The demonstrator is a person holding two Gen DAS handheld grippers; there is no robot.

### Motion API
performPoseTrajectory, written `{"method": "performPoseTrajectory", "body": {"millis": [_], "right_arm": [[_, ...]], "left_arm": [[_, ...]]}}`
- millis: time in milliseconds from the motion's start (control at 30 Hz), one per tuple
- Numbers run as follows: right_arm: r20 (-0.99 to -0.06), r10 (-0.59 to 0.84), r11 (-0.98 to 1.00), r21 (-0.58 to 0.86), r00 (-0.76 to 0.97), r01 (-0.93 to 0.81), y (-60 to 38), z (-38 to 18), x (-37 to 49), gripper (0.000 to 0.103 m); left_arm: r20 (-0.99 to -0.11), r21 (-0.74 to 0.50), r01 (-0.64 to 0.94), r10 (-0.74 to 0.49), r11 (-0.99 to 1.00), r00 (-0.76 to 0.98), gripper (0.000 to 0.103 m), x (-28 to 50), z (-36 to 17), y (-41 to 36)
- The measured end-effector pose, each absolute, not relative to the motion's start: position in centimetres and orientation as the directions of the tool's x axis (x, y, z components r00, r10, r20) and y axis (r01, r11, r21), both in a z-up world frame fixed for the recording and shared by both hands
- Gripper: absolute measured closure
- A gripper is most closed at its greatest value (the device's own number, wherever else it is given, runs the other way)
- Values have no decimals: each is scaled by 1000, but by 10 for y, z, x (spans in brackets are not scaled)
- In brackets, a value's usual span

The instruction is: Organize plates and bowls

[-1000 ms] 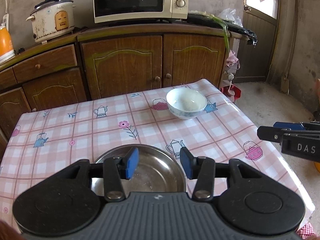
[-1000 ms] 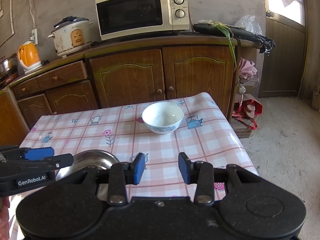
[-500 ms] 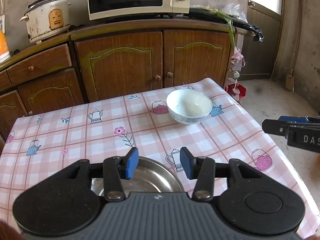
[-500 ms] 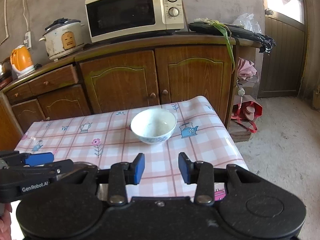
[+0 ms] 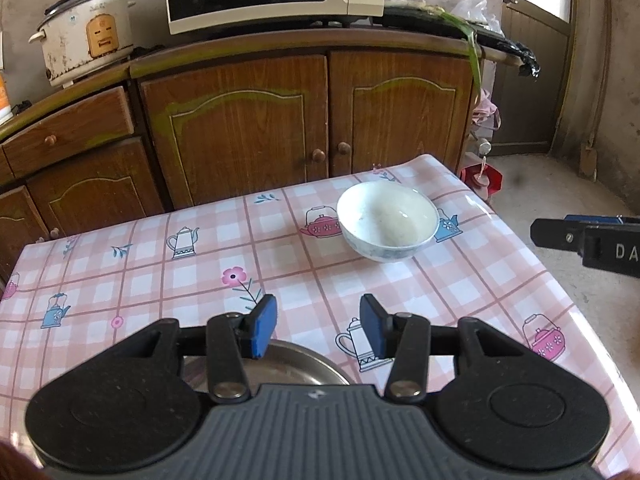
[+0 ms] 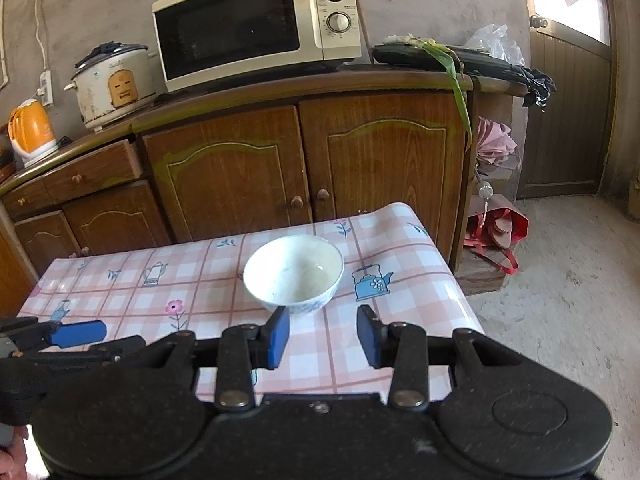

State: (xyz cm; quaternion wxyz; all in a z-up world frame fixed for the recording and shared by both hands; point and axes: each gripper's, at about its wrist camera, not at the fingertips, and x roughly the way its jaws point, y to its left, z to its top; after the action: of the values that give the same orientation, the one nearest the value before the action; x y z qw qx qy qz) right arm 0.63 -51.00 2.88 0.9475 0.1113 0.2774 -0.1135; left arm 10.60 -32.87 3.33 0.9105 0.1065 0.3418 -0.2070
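Behind both claws, a wooden cabinet (image 6: pixel 304 168) is carrying a microwave (image 6: pixel 256 24). The checked table (image 5: pixel 120 280) is lying under them. Ahead of the right gripper (image 6: pixel 323 336), whose jaws are standing partly apart and holding nothing, a white bowl (image 6: pixel 294 274) is sitting upright, mouth up. The left gripper (image 5: pixel 318 330), likewise apart and empty, is hovering over a steel plate (image 5: pixel 296 368).

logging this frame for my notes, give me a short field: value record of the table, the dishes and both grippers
table: pink checked cloth
white bowl: upright, far right part of the table
metal plate: near edge, mostly hidden under the left gripper
left gripper: jaws open, nothing between them, above the plate
right gripper: jaws open, nothing held, pointed at the bowl
contact: neither gripper touches a dish
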Motion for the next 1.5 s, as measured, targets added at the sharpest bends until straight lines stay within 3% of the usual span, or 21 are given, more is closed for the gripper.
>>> {"method": "performPoseTrajectory", "body": {"millis": [1367, 1500], "right_arm": [[-593, -145, 935, 179, 792, 305, -570, -22, 97, 56], [-593, -138, 939, 176, 793, 296, -574, -26, 109, 50]], "left_arm": [[-700, 92, 436, -254, 895, 668, 52, 195, -2, -383], [-701, 93, 432, -249, 897, 668, 51, 204, -7, -387]]}}
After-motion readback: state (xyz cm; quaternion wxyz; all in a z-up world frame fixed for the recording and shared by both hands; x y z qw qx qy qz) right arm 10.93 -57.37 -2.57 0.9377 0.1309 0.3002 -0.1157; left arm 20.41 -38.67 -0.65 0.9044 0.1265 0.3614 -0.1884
